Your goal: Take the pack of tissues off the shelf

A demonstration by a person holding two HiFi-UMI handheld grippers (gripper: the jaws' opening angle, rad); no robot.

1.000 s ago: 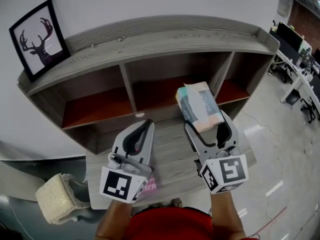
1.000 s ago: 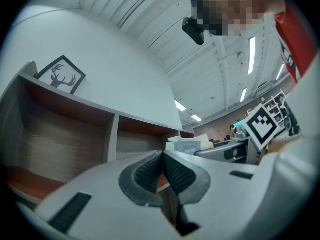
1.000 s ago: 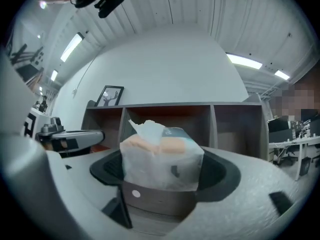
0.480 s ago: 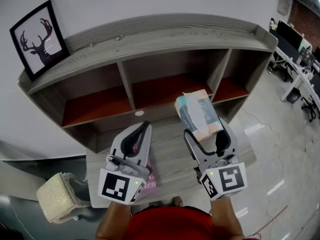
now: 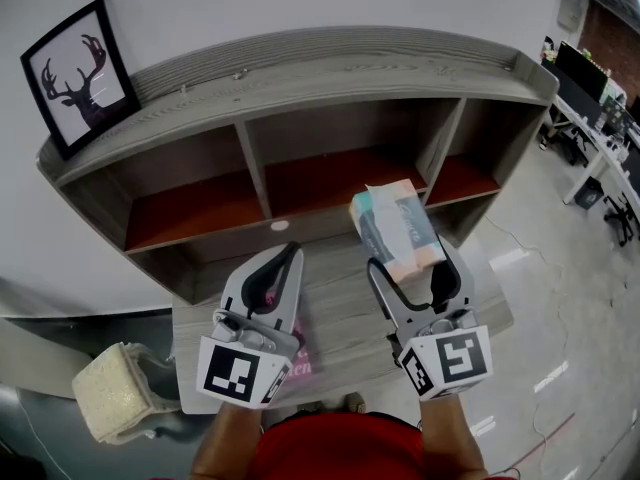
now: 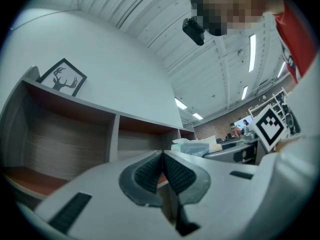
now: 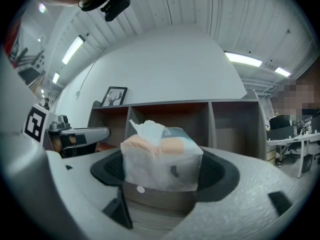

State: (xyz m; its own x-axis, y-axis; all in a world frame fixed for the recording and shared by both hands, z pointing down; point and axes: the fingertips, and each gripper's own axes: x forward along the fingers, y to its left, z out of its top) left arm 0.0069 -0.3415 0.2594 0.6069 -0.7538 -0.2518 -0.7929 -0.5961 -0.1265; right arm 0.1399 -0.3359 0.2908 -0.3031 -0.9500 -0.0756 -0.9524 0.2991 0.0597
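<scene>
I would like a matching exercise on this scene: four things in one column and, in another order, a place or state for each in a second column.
Things:
1. tissue pack
2. deer picture
3. left gripper
4. cream bag

Places or states:
A. jaws together, nothing in them
B. on top of the shelf, left end
C. beside the table, lower left
D. held in the jaws of the right gripper

Pairs: 1-D, 2-B, 3-A, 4-C
</scene>
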